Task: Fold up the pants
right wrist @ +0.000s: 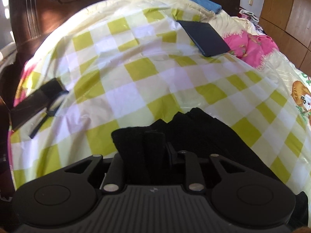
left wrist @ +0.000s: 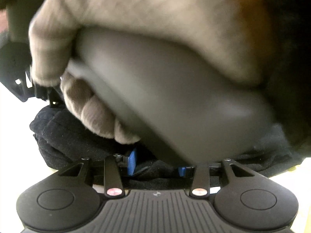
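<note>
Since pants lie bunched on the bed's near edge, both grippers crowd them: left gripper part-open w/ cloth between pads, right gripper grip can't tell.

Home bedroom: bed with checked quilt, dark wooden headboard, wooden wardrobe alongside.

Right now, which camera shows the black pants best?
The right wrist view: the pants lie bunched on the checked bedspread, outline clear. The left wrist view shows only dark patches under a gloved hand.
</note>
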A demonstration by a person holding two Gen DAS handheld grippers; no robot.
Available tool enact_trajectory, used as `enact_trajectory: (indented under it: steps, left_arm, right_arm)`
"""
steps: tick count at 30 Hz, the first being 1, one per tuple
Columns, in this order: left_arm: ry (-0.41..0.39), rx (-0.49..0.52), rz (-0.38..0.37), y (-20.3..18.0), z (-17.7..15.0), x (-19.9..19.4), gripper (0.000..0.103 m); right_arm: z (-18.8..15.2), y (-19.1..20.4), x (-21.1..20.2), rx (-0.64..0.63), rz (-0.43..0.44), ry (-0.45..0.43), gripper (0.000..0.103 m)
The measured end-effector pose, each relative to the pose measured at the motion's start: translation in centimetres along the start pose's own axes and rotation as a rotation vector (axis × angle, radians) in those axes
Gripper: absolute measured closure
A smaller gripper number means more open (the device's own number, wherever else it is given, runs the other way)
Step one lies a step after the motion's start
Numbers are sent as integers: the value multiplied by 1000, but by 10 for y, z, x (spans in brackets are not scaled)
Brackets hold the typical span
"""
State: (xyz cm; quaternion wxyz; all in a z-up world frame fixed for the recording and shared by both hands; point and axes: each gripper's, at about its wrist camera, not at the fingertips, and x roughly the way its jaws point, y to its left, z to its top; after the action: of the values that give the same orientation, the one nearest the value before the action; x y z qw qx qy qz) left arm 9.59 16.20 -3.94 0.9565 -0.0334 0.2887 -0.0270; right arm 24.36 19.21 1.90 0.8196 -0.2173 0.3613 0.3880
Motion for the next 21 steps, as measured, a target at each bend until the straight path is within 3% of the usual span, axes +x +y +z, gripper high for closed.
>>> enact_trajectory:
  steps: [3,5,7,9,12,14,17,18,21]
  left_arm:
    - [-6,-19,-10,4,0,-2,48]
    - [-12,-35,-16,8,-1,-3,47]
    - [-16,-47,-18,11,-2,-6,47]
    - [-26,-53,-11,14,-3,-11,47]
    - [-45,-83,5,21,-6,-23,47]
    - [-51,-111,6,27,-8,-30,47]
    - [-50,-150,13,36,-10,-34,47]
    - [-39,-152,19,38,-9,-33,47]
    - [-13,-117,56,34,-3,-29,47]
  right_arm:
    - [-3,-13,-35,49,75,-45,70]
    - [-11,-27,-62,88,90,-68,60]
    - [-27,-47,-90,130,95,-98,58]
    - [-46,-71,-113,178,26,-106,57]
    - [-88,-122,-140,292,-160,-83,54]
    - [-121,-161,-149,402,-279,-42,53]
    - [-174,-210,-163,585,-382,-5,52]
    - [-189,-222,-166,661,-378,-1,51]
    - [-230,-248,-165,889,-248,-21,51]
